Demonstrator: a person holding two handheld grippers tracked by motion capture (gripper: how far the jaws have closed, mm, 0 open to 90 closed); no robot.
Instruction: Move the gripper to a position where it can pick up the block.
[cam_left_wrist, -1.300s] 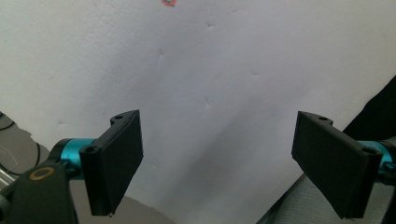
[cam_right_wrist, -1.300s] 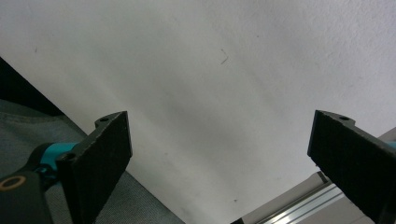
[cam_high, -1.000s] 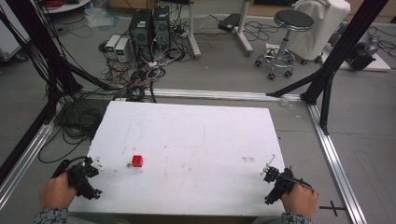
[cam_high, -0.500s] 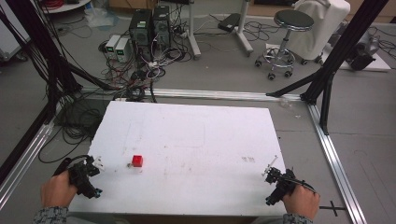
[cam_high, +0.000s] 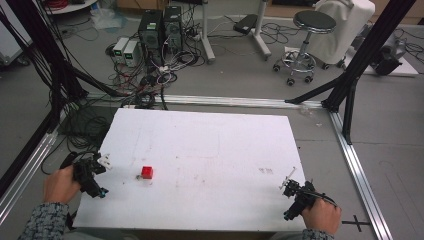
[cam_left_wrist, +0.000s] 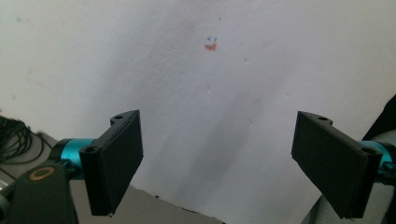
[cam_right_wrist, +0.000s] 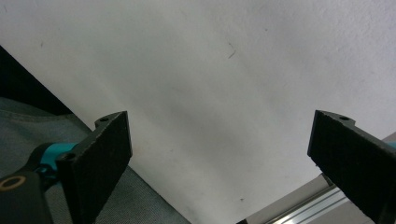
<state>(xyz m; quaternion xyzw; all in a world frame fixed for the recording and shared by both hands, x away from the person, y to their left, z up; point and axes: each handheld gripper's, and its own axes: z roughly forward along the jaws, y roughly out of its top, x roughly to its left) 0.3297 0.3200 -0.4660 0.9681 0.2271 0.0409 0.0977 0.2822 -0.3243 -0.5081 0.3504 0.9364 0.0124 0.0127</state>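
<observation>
A small red cube (cam_high: 147, 172) sits on the white table (cam_high: 210, 150), left of centre, with a tiny dark bit (cam_high: 138, 176) just to its left. My left gripper (cam_high: 95, 177) rests at the table's left edge, a short way left of the cube. In the left gripper view my left gripper (cam_left_wrist: 219, 154) is open, its jaws wide apart over bare white tabletop. My right gripper (cam_high: 292, 197) is at the front right corner. In the right gripper view my right gripper (cam_right_wrist: 224, 163) is open with nothing between its jaws.
Aluminium rails (cam_high: 357, 165) frame the table. Behind it on the floor are computer towers (cam_high: 161, 27), tangled cables (cam_high: 145, 90) and a stool (cam_high: 312, 22). Black frame posts (cam_high: 360, 65) stand at the right and left. A small orange mark (cam_left_wrist: 211, 46) dots the tabletop.
None of note: both hands stay at the table's near corners with only slight shifts, and the red cube has not moved.
</observation>
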